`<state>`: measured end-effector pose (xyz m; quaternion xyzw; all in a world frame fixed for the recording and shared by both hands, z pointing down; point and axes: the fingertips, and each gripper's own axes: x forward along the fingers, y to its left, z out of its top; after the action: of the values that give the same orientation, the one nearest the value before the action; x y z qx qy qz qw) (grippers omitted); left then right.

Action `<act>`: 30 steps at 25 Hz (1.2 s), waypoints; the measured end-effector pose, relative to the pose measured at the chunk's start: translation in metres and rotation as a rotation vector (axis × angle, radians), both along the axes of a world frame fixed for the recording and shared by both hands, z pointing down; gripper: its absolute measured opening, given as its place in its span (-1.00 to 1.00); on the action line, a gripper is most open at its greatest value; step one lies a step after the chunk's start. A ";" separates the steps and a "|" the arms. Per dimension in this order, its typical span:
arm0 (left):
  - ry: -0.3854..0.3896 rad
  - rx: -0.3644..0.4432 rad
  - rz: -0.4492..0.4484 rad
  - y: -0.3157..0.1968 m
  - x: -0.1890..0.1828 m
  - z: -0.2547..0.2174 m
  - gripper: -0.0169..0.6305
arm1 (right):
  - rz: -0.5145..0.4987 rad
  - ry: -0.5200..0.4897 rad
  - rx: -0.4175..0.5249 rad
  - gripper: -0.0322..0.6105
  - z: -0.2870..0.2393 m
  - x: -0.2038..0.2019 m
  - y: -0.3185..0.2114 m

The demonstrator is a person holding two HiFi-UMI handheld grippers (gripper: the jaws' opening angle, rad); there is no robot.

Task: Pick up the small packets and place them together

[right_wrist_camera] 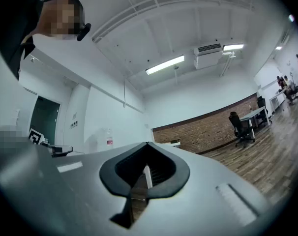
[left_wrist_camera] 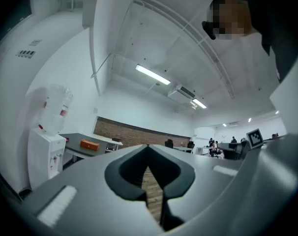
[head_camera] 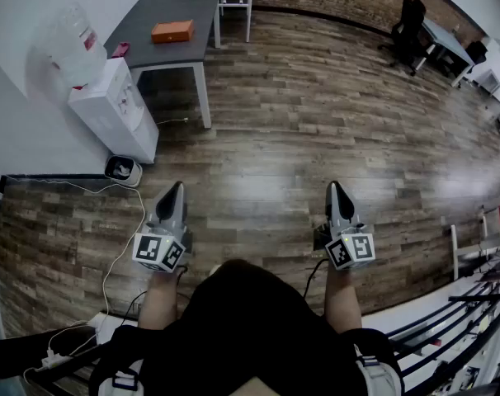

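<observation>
**A:** What takes up most of the scene?

**B:** The wooden floor (head_camera: pixel 316 122), stretching ahead of the person. A grey worktop (head_camera: pixel 151 15) stands against the far left wall, with a water cooler (head_camera: pixel 114 110) just beside it.

**A:** And the two tools?

**B:** The left gripper (head_camera: pixel 176 190) and the right gripper (head_camera: pixel 335 190) are held out side by side at about waist height, well apart. Both point forward and roughly level, a touch upward, with the forearms straight behind them. On each the jaws are pressed fully together with nothing between them.

**A:** Why hold them like that?

**B:** I'd judge it a neutral carrying pose, since there is nothing within reach to work on and the task doesn't look under way.

**A:** Where are the small packets?

**B:** No view shows them. The only small thing on the worktop is an orange box (head_camera: pixel 172 31), and I can't tell whether it has anything to do with them.
</observation>
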<state>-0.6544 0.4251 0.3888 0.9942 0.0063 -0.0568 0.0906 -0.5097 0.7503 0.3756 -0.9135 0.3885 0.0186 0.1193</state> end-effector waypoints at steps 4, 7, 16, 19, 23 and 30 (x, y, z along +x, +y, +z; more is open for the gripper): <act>-0.016 -0.002 0.001 0.004 0.004 0.003 -0.95 | -0.001 -0.006 0.003 -0.89 0.003 0.003 0.005; -0.023 -0.007 0.003 0.009 0.006 0.005 -0.95 | -0.002 -0.008 0.008 -0.90 0.004 0.004 0.012; -0.047 -0.012 -0.016 0.039 0.008 0.008 -0.95 | -0.039 -0.042 0.028 -0.89 0.015 0.004 0.039; -0.054 -0.013 -0.042 0.047 0.004 0.008 -0.95 | -0.061 -0.057 0.037 -0.89 0.019 0.004 0.047; -0.067 -0.023 -0.078 0.054 -0.008 0.011 -0.95 | -0.084 -0.082 0.054 -0.89 0.026 0.005 0.054; -0.084 -0.020 -0.122 0.036 -0.015 0.013 -0.95 | -0.124 -0.118 0.063 -0.89 0.037 0.018 0.031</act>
<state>-0.6695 0.4608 0.4023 0.9933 -0.0587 -0.0207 0.0972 -0.4916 0.7811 0.4124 -0.8830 0.4356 -0.0305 0.1718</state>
